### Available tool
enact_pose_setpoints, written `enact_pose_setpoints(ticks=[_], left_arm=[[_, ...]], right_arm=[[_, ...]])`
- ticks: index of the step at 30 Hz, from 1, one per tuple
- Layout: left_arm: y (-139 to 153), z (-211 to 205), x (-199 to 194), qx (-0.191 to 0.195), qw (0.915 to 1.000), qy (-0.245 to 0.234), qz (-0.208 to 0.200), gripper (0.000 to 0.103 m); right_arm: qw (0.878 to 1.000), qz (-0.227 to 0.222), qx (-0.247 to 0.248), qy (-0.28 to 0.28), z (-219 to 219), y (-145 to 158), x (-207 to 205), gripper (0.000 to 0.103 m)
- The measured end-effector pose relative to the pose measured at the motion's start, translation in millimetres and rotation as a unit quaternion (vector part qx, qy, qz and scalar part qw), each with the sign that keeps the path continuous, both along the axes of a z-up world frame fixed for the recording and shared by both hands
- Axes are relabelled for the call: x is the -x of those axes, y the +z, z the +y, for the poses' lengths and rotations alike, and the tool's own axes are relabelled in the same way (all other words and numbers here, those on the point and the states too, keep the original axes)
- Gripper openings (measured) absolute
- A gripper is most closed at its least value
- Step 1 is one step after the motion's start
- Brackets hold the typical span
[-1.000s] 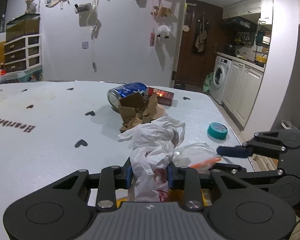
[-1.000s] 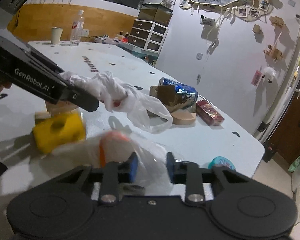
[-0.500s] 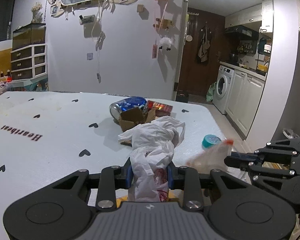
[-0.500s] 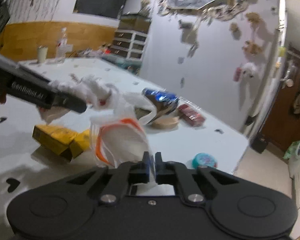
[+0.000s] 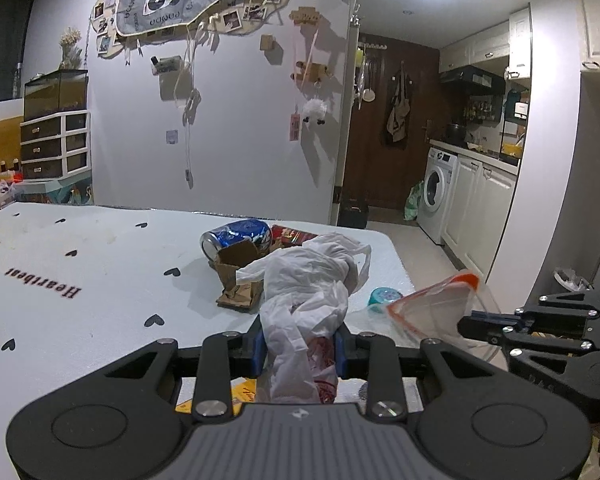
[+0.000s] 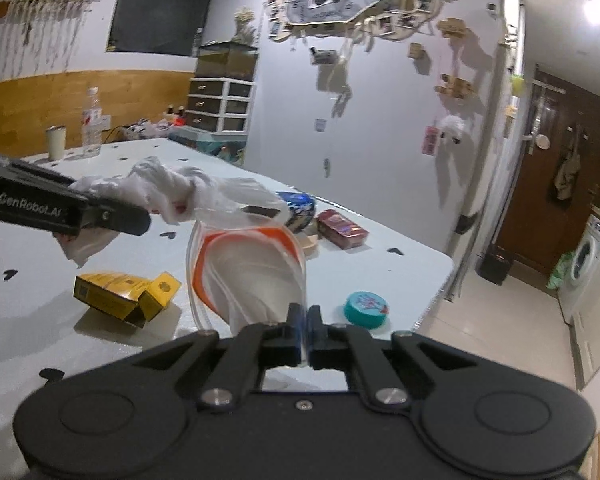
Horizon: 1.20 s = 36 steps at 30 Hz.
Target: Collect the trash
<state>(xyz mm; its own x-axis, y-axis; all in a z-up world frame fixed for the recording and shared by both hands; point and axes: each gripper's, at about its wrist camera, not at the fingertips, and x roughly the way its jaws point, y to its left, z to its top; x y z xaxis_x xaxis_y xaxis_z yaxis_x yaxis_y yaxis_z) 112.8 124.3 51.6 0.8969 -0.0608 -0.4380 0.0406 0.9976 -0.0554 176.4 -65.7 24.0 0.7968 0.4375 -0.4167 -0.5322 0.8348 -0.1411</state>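
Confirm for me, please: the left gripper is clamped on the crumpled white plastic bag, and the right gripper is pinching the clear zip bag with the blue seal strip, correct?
Not quite: the seal strip is orange, not blue. The right wrist view shows the right gripper pinching the clear zip bag with the orange seal strip. The rest stands: the left gripper is clamped on the crumpled white plastic bag.

A pale worktop (image 6: 400, 268) printed with small black hearts and the word "Heartbeat" fills the lower left of both views. In the right wrist view, an opened yellow carton (image 6: 126, 294) lies at lower left and a teal round lid (image 6: 366, 309) near the right edge. Toward the far end lie a crushed blue can (image 5: 236, 236), torn brown cardboard (image 5: 238, 276) and a red packet (image 6: 342, 228). A white cup (image 6: 55, 143) and a clear bottle (image 6: 91, 122) stand at the far left.
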Motion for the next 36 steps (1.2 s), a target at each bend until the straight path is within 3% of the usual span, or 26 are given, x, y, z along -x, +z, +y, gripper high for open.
enact_pose_setpoints(ticks=[9, 18, 29, 36], left_arm=[[3, -33, 6, -0.007, 0.9998, -0.017, -0.006, 0.033], [-1, -93, 4, -0.003, 0.9984, -0.056, -0.010, 0.033], [-19, -168, -11, 0.005, 0.9943, -0.107, 0.005, 0.033], [-45, -210, -25, 0.005, 0.9912, -0.129, 0.032, 0.033]], right_arm=[[0.998, 0.004, -0.035, -0.048, -46, 14, 19, 0.003], [0.993, 0.006, -0.052, -0.108, -105, 18, 32, 0.003], [0.980, 0.024, -0.073, -0.185, -182, 2, 39, 0.003], [0.971, 0.050, -0.082, -0.218, -216, -22, 38, 0.003]])
